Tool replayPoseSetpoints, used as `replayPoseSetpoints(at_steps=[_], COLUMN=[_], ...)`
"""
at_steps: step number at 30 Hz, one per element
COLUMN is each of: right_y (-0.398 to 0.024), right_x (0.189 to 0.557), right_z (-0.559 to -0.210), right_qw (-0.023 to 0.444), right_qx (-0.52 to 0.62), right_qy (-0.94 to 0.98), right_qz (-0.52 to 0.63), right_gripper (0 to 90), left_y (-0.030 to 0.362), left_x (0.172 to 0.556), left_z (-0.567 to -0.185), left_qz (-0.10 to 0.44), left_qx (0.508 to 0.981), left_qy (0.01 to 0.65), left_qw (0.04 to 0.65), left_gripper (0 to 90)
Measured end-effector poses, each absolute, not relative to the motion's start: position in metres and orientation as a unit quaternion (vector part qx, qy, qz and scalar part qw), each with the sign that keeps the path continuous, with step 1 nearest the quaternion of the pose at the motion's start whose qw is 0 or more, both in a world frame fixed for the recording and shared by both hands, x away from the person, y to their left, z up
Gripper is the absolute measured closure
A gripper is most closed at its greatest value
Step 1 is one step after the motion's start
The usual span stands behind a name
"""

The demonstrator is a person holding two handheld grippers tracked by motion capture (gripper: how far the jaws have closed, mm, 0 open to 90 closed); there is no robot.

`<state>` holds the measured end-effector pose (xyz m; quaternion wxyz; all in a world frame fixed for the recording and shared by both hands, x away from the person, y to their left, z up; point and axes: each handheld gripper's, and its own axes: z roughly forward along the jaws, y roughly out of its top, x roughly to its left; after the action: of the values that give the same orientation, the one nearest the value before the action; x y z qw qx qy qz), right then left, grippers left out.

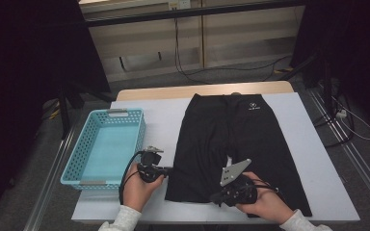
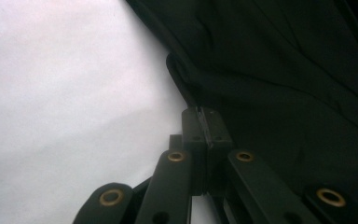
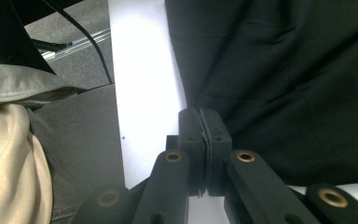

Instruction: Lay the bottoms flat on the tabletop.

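So there's one pair of black shorts (image 1: pixel 236 144) spread flat on the white table (image 1: pixel 313 159), waistband at the far side, two leg hems toward the person. One light blue perforated basket (image 1: pixel 107 147) sits just left of the shorts, apart from them. It has nothing in it, and nothing lies between it and the fabric.

Two grippers are in play. The left gripper (image 1: pixel 166 169) is at the outer edge of the left leg, down near the hem. In the left gripper view its jaws are pressed together, with the shorts' edge (image 2: pixel 186 88) right at the tips, so it's pinching the fabric. The right gripper (image 1: pixel 217 196) sits at the hem between the two legs, and in the right gripper view its jaws are clamped on the hem (image 3: pixel 200 100) too.

The near end of the right leg is partly covered by the right hand (image 1: pixel 262 202), so that hem is hard to follow. Beyond the table it's pretty dark, with just some cables on the floor (image 1: pixel 250 70).
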<state>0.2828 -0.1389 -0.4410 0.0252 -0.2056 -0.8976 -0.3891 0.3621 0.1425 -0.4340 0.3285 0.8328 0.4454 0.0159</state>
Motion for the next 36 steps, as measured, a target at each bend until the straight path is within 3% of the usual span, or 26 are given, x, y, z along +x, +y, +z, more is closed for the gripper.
replayPoseSetpoints(at_steps=[13, 16, 25, 36], right_y=[-0.13, -0.133, -0.163, -0.166], right_x=[0.276, 0.279, 0.31, 0.337], right_z=[-0.44, -0.439, -0.438, -0.444], right_qw=[0.034, 0.024, -0.093, -0.15], right_qx=[-0.193, -0.201, -0.3, -0.38], right_qy=[-0.899, -0.892, -0.863, -0.836], right_qz=[-0.393, -0.405, -0.396, -0.366], right_gripper=[88.1, 78.0, 67.8, 66.9], left_y=[0.149, 0.148, 0.145, 0.147], left_x=[0.361, 0.362, 0.363, 0.364], left_z=[-0.428, -0.43, -0.432, -0.432], left_qz=[0.017, 0.015, 0.02, 0.019], left_qx=[0.833, 0.833, 0.834, 0.833], left_qy=[0.446, 0.447, 0.447, 0.451], left_qw=[0.328, 0.325, 0.322, 0.319], left_gripper=[89.8, 89.6, 89.4, 89.5])
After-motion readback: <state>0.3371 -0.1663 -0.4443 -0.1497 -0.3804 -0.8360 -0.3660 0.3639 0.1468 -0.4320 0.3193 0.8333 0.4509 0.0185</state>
